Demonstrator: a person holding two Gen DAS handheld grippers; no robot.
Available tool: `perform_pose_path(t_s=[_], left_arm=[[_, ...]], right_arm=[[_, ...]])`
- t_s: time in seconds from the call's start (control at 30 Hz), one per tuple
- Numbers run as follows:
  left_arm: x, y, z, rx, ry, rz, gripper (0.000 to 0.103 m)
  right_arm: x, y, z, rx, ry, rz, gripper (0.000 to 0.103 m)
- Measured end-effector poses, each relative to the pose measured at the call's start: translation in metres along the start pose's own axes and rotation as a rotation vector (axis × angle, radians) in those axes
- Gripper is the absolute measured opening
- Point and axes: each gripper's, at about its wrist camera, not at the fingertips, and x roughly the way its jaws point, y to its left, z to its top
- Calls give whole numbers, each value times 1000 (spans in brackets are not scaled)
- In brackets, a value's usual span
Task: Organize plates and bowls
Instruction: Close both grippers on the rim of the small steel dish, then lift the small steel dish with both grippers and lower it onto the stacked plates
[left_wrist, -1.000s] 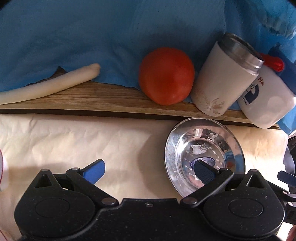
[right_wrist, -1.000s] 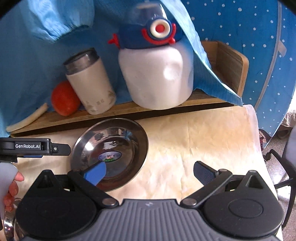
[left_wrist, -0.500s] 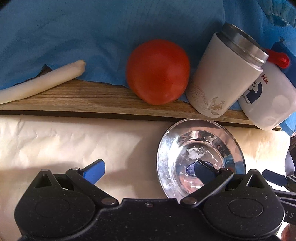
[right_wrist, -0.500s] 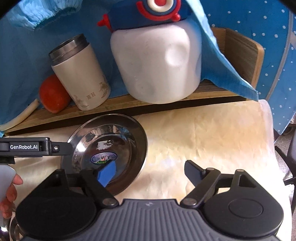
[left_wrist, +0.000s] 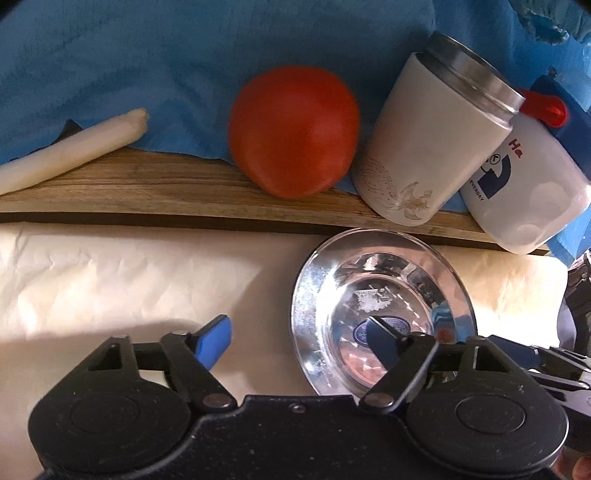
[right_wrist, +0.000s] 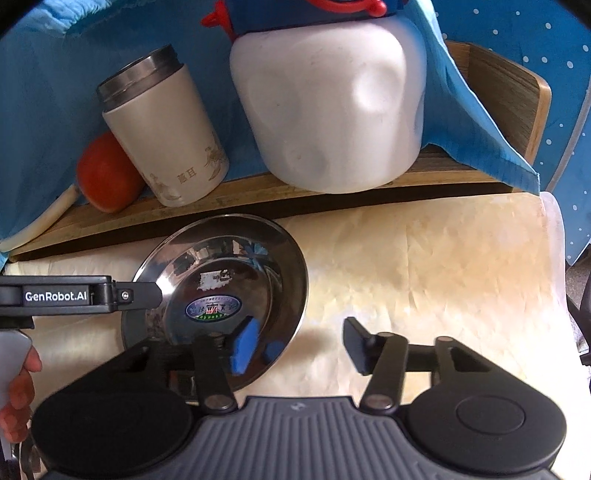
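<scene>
A shiny steel plate (left_wrist: 369, 295) with a blue sticker lies on the cream table cover, just in front of the wooden shelf; it also shows in the right wrist view (right_wrist: 236, 266). My left gripper (left_wrist: 295, 338) is open, its right finger over the plate's middle and its left finger over bare cloth. My right gripper (right_wrist: 301, 345) is open, with its left blue pad over the plate's near rim and its right finger on bare cloth to the right. Neither grips the plate.
A wooden shelf (left_wrist: 147, 192) behind holds a tomato (left_wrist: 291, 129), a white tumbler (left_wrist: 432, 147), a white jug with a blue lid (right_wrist: 332, 110) and a pale stick (left_wrist: 70, 155). Blue cloth hangs behind. The cream cloth (right_wrist: 443, 258) extends right to the table edge.
Both grippers have moved closer to the plate. The right gripper's fingers have narrowed, its left pad now over the plate's near rim.
</scene>
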Motion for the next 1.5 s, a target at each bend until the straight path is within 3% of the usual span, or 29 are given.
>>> perform_pose_path(t_s=[0.23,0.4,0.57,1.07,1.5], left_arm=[[4,4,-1,-49,12,-46,53],[7,9,1,-76,29,-64,30],[7,10,1,-91,37,-73,19],[6,11,6,-106,65,-52,18],[-3,15,1,-137,43,-21,18]], right_arm=[[2,1,-1,3,-1,-6,38],[2,2,-1,8,4,10,27],[2,4,-2,12,3,5,24],[1,8,-1,22,34,35,23],[2,8,1,-14,36,59,23]])
